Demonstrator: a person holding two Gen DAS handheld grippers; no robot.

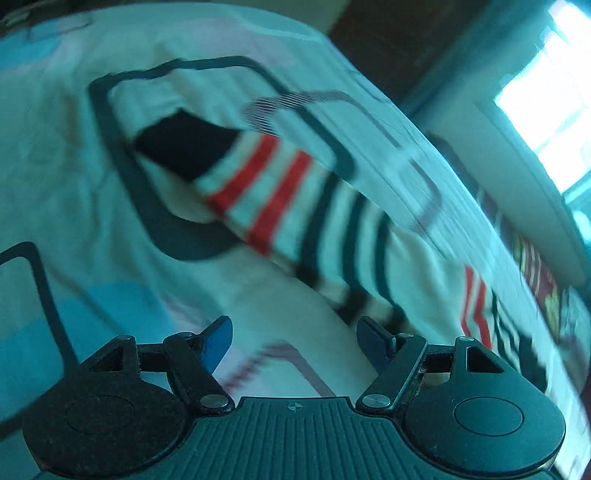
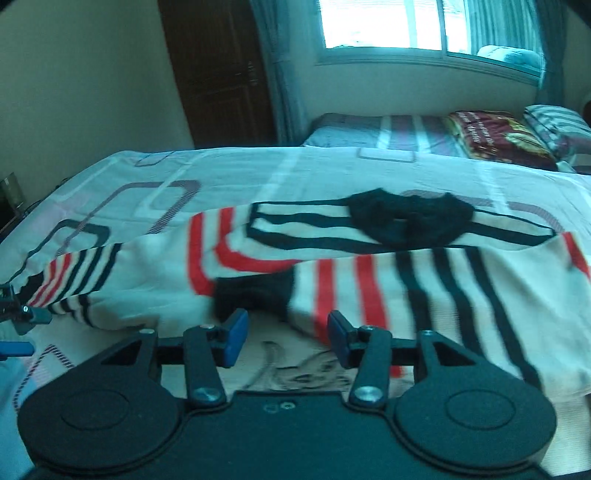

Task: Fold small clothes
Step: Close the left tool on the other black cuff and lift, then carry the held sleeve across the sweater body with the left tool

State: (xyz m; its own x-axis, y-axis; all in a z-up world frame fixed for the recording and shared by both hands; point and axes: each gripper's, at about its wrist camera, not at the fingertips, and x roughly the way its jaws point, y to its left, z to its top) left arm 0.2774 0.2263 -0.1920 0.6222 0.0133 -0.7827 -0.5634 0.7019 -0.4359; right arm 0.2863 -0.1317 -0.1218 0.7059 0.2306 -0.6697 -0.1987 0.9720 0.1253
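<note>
Bedroom, patterned white bedsheet under a bright window.

The white knitted sweater with red and black stripes lies spread on the sheet; I see its black cuff just ahead of my right gripper, whose blue fingers are apart. My left gripper is spread too, with a striped sleeve beyond it.
</note>
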